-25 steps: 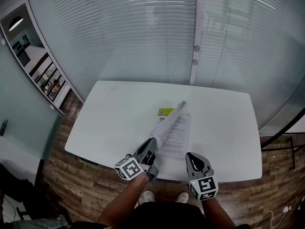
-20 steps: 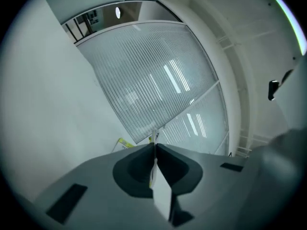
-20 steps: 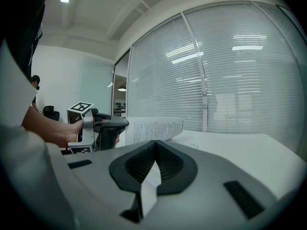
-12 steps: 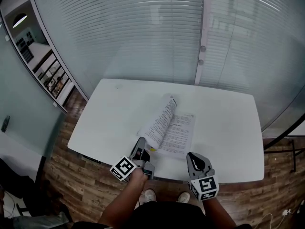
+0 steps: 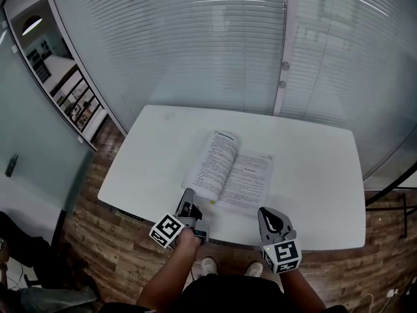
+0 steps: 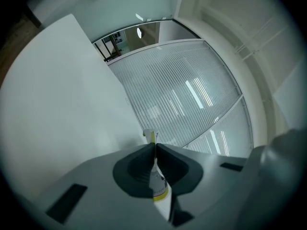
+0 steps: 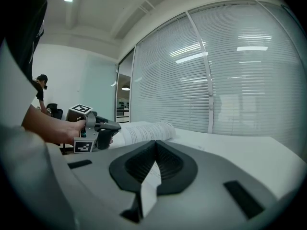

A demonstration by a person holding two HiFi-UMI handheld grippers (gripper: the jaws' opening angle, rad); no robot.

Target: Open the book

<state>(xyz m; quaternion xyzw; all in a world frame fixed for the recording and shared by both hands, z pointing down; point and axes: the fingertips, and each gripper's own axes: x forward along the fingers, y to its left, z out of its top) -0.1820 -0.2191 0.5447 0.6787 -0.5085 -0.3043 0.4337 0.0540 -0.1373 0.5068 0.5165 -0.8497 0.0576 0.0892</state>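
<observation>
The book lies spread open on the white table, printed pages facing up; its left half still bulges a little. My left gripper sits at the book's near left corner, shut on the thin yellow-and-white cover, which runs between its jaws. My right gripper is at the near right corner, shut on a white page edge. In the right gripper view, the curled pages show beyond the right gripper, with the left gripper beside them.
The table's near edge runs just below both grippers, with wood floor underneath. A glass wall with blinds stands behind the table. A person stands far off at the left.
The left gripper has swung the cover and left pages from standing upright over to the left and down, so the book now lies open. The right gripper has stayed put.
</observation>
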